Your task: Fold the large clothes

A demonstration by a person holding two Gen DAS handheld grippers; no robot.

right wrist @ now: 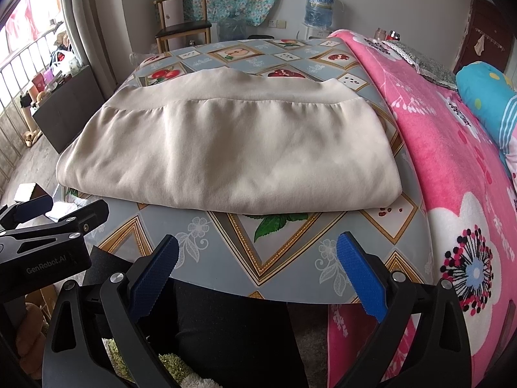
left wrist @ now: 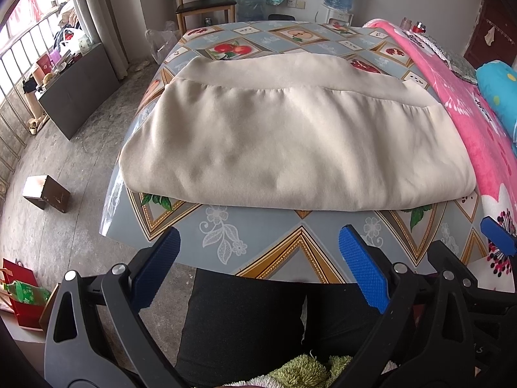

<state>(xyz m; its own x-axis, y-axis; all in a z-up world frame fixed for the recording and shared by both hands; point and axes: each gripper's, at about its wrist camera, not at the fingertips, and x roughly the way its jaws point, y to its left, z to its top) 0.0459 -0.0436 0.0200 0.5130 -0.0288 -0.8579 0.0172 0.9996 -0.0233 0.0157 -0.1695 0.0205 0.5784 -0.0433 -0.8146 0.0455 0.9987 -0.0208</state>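
Beige folded garment (left wrist: 290,139) on table (left wrist: 284,242), pink blanket (left wrist: 468,123) beside

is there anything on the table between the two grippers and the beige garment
Nothing visible. The left gripper and right gripper are both open at the near table edge, and only bare patterned tablecloth lies between them and the folded beige garment. The pink blanket lies off to the right, beside the garment.

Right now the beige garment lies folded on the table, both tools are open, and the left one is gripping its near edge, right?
Not quite. The left tool grips nothing; the left wrist view shows it open, short of the beige garment. The garment does lie folded on the table, and the right tool is open.
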